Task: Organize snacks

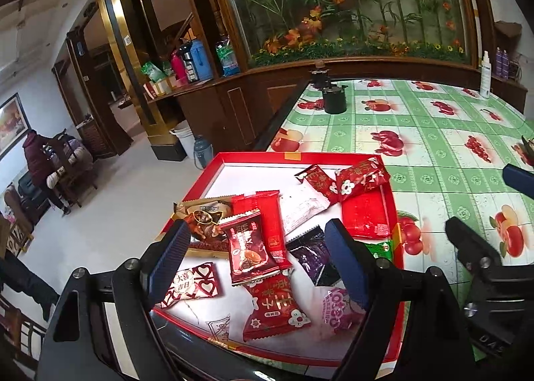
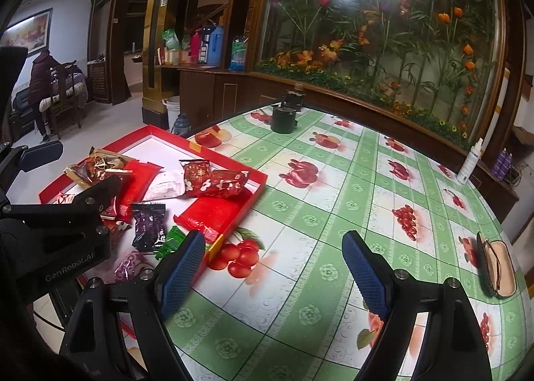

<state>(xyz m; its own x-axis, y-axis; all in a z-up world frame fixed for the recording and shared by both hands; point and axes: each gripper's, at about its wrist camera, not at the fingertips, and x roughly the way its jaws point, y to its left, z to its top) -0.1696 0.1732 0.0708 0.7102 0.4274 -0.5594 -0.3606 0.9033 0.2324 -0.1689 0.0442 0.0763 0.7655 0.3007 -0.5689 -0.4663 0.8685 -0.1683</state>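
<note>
A red tray with a white floor sits at the table's left edge and holds several snack packets. My left gripper is open and empty, hovering over the tray above a dark red nut packet and a red packet with flowers. A black packet and a pink packet lie by its right finger. My right gripper is open and empty over bare tablecloth, right of the tray. The left gripper's body hides part of the tray in the right wrist view.
The table has a green and white fruit-print cloth. A dark cup stands at the far edge, a white spray bottle at the far right, and an open glasses case at the right. The table drops to the floor left of the tray.
</note>
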